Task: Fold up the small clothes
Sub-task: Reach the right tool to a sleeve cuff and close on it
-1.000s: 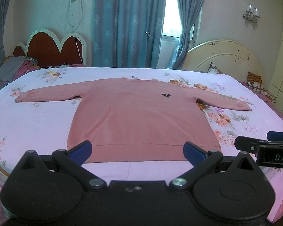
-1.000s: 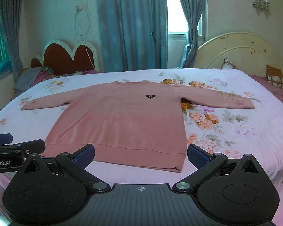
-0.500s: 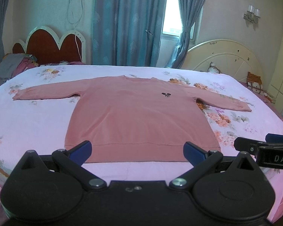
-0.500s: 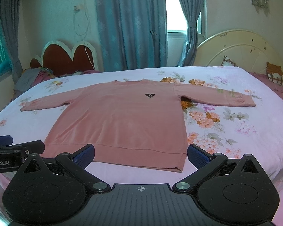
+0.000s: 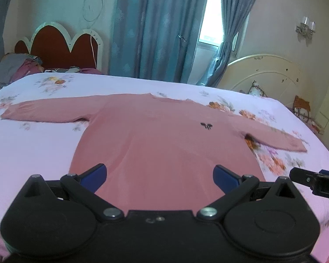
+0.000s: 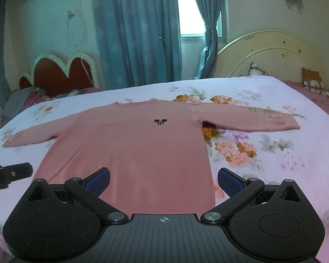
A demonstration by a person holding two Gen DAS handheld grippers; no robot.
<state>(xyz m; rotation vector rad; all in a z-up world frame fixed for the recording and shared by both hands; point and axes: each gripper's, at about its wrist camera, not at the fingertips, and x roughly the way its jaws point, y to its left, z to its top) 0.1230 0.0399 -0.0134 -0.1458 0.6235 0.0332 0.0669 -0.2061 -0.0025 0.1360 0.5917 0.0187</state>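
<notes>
A pink long-sleeved sweater (image 5: 164, 142) lies flat on the bed, front up, sleeves spread to both sides, a small black emblem on its chest. It also shows in the right wrist view (image 6: 142, 144). My left gripper (image 5: 159, 176) is open and empty, above the sweater's lower hem. My right gripper (image 6: 163, 180) is open and empty, above the hem's right part. Each gripper's tip shows at the edge of the other's view: the right gripper (image 5: 313, 180) and the left gripper (image 6: 8, 172).
The bed has a floral sheet (image 6: 263, 153). A cream headboard (image 6: 269, 52) stands at the right, a red one (image 5: 59, 48) at the far left with heaped clothes (image 5: 17, 68). Blue curtains (image 5: 155, 28) hang behind.
Both grippers have moved forward over the bed, so the sweater's hem now lies under the fingers. Both stay open and the sweater has not moved.
</notes>
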